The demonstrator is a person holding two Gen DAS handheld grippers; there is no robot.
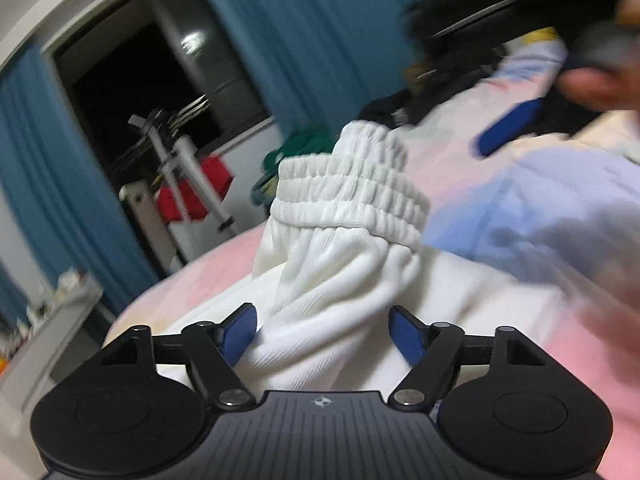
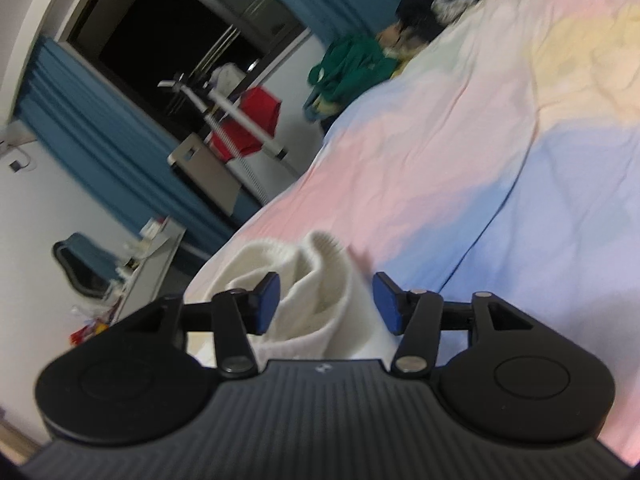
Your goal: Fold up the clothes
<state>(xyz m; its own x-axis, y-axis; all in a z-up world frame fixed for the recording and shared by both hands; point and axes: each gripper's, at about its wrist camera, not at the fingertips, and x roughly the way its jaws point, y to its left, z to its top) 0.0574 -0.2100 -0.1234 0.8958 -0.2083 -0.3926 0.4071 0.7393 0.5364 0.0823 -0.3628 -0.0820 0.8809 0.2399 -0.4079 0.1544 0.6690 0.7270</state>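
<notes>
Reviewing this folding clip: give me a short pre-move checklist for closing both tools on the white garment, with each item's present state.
1. Left tool open: ok, pads apart.
2. White garment between the left pads: ok, fabric bunched there, elastic waistband beyond.
3. Right tool open: ok.
4. Fabric between the right pads: ok, a white fold rises there.
5. Pads touching cloth: cannot tell, views blurred.
6. Pastel bedsheet free of other laundry nearby: ok; green garment lies at the far edge.

Teal curtains (image 2: pixel 92 120) flank a dark window (image 2: pixel 168 36); a pastel-sheeted bed (image 2: pixel 500 152) fills the room, with a cluttered white desk (image 2: pixel 152 256) beside the wall.
</notes>
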